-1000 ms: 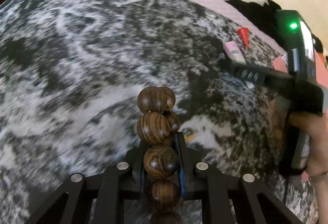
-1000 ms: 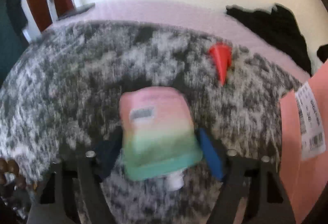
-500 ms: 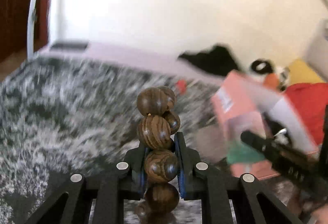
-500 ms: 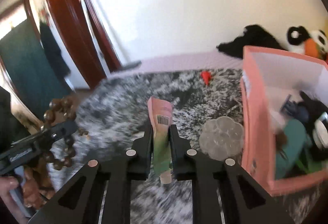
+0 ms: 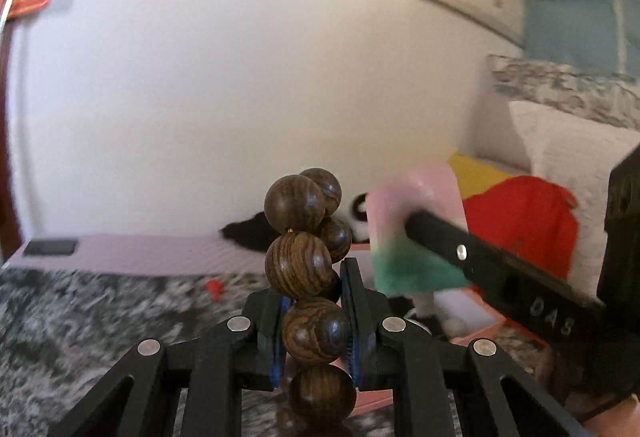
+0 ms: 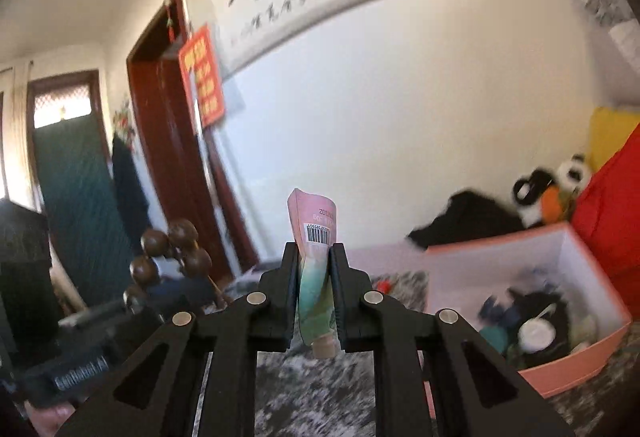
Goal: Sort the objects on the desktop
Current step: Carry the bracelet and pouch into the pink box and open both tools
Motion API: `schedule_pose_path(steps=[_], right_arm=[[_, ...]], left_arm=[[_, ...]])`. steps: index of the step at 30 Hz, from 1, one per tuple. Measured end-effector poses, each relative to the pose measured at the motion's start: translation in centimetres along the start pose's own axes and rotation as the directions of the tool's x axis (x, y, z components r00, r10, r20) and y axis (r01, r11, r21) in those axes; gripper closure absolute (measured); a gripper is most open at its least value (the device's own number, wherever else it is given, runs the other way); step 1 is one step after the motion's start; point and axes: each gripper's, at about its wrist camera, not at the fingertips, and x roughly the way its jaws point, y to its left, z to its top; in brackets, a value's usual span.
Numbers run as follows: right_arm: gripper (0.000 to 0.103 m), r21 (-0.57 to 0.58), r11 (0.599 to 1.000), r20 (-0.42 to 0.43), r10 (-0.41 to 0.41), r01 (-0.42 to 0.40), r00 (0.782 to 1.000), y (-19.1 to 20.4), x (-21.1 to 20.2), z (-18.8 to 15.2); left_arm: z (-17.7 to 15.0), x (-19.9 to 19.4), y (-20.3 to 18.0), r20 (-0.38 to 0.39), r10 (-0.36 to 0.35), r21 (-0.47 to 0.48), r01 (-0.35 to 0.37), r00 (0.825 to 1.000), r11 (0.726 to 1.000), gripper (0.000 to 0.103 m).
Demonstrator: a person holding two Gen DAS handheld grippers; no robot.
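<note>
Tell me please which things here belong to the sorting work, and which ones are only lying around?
Belonging to the job:
- wooden bead bracelet, held in the left gripper
- pink-green tube, held in the right gripper
- pink box, already holding small items
- red cone on the grey mat

Just lying about:
- panda plush toy
- black cloth
- red bag

Bead string (image 5: 306, 269) runs off the left-wrist frame's bottom edge, and the clamping pads (image 5: 349, 321) hide the sides of one bead, so bead count can't be told. Tube (image 5: 416, 233) is motion-smeared in that view with the right gripper's finger (image 5: 496, 273) crossing it; in the right-wrist view its mid-body is hidden between the pads (image 6: 335, 289) and the print by the barcode is too small to read. Pink box (image 6: 576, 377) contents are a blurred dark jumble, not identifiable, and its near corner sits behind the gripper frame.
</note>
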Motion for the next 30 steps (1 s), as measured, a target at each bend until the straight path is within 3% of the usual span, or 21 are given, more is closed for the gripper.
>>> schedule_pose_path(steps=[5, 10, 13, 14, 15, 16, 17, 18, 19, 20, 21, 25, 30], right_arm=[[0.087, 0.027, 0.996, 0.085, -0.082, 0.08, 0.993, -3.3, -3.9, 1.9], [0.087, 0.066, 0.978, 0.119, -0.207, 0.2, 0.971, -8.6, -6.0, 2.7], [0.085, 0.157, 0.963, 0.073, -0.231, 0.218, 0.97, -14.2, -3.1, 2.2], [0.084, 0.221, 0.952, -0.007, -0.215, 0.211, 0.977, -17.1, -1.1, 1.6], [0.076, 0.284, 0.936, -0.085, -0.192, 0.208, 0.978, -19.9, 0.9, 1.0], [0.051, 0.345, 0.913, -0.152, -0.174, 0.218, 0.973, -22.3, 2.5, 0.2], [0.037, 0.403, 0.883, -0.206, -0.169, 0.241, 0.964, -24.1, 3.3, -0.7], [0.025, 0.458, 0.848, -0.259, -0.159, 0.266, 0.953, -25.8, 4.2, -1.7], [0.025, 0.487, 0.821, -0.292, -0.167, 0.297, 0.942, -27.3, 4.7, -2.4], [0.025, 0.485, 0.814, -0.295, -0.193, 0.32, 0.936, -27.9, 4.4, -2.6], [0.025, 0.482, 0.813, -0.291, -0.202, 0.326, 0.935, -28.2, 4.1, -2.5], [0.02, 0.496, 0.82, -0.245, -0.182, 0.285, 0.952, -28.2, 2.7, -1.8], [0.015, 0.501, 0.816, -0.251, -0.182, 0.289, 0.951, -27.2, 2.9, -2.2]], left_arm=[[0.6, 2.9, -4.1, -0.001, -0.079, 0.033, 0.079, 0.997, 0.996, 0.085], [1.5, 8.7, -7.8, -0.034, -0.14, 0.071, 0.142, 0.99, 0.987, 0.085], [1.5, 15.1, -9.4, -0.088, -0.08, 0.104, 0.089, 0.993, 0.991, 0.08], [1.3, 17.4, -9.5, -0.133, -0.048, 0.106, 0.063, 0.99, 0.992, 0.07], [0.9, 19.8, -9.1, -0.196, -0.004, 0.096, 0.024, 0.981, 0.995, 0.048], [0.4, 22.1, -8.6, -0.266, 0.043, 0.086, -0.021, 0.963, 0.996, 0.042], [0.1, 23.1, -8.0, -0.296, 0.064, 0.074, -0.044, 0.953, 0.996, 0.041], [-0.1, 23.5, -7.3, -0.312, 0.077, 0.062, -0.06, 0.947, 0.996, 0.039], [-0.2, 23.2, -6.6, -0.307, 0.084, 0.057, -0.07, 0.948, 0.996, 0.036], [-0.2, 22.5, -5.9, -0.293, 0.09, 0.053, -0.077, 0.952, 0.996, 0.025], [-0.3, 21.9, -5.2, -0.28, 0.095, 0.049, -0.085, 0.955, 0.995, 0.018], [-0.4, 17.9, -0.8, -0.23, 0.145, -0.014, -0.152, 0.962, 0.988, 0.011], [-2.8, 14.9, 5.2, -0.258, 0.241, -0.088, -0.271, 0.936, 0.958, 0.007]])
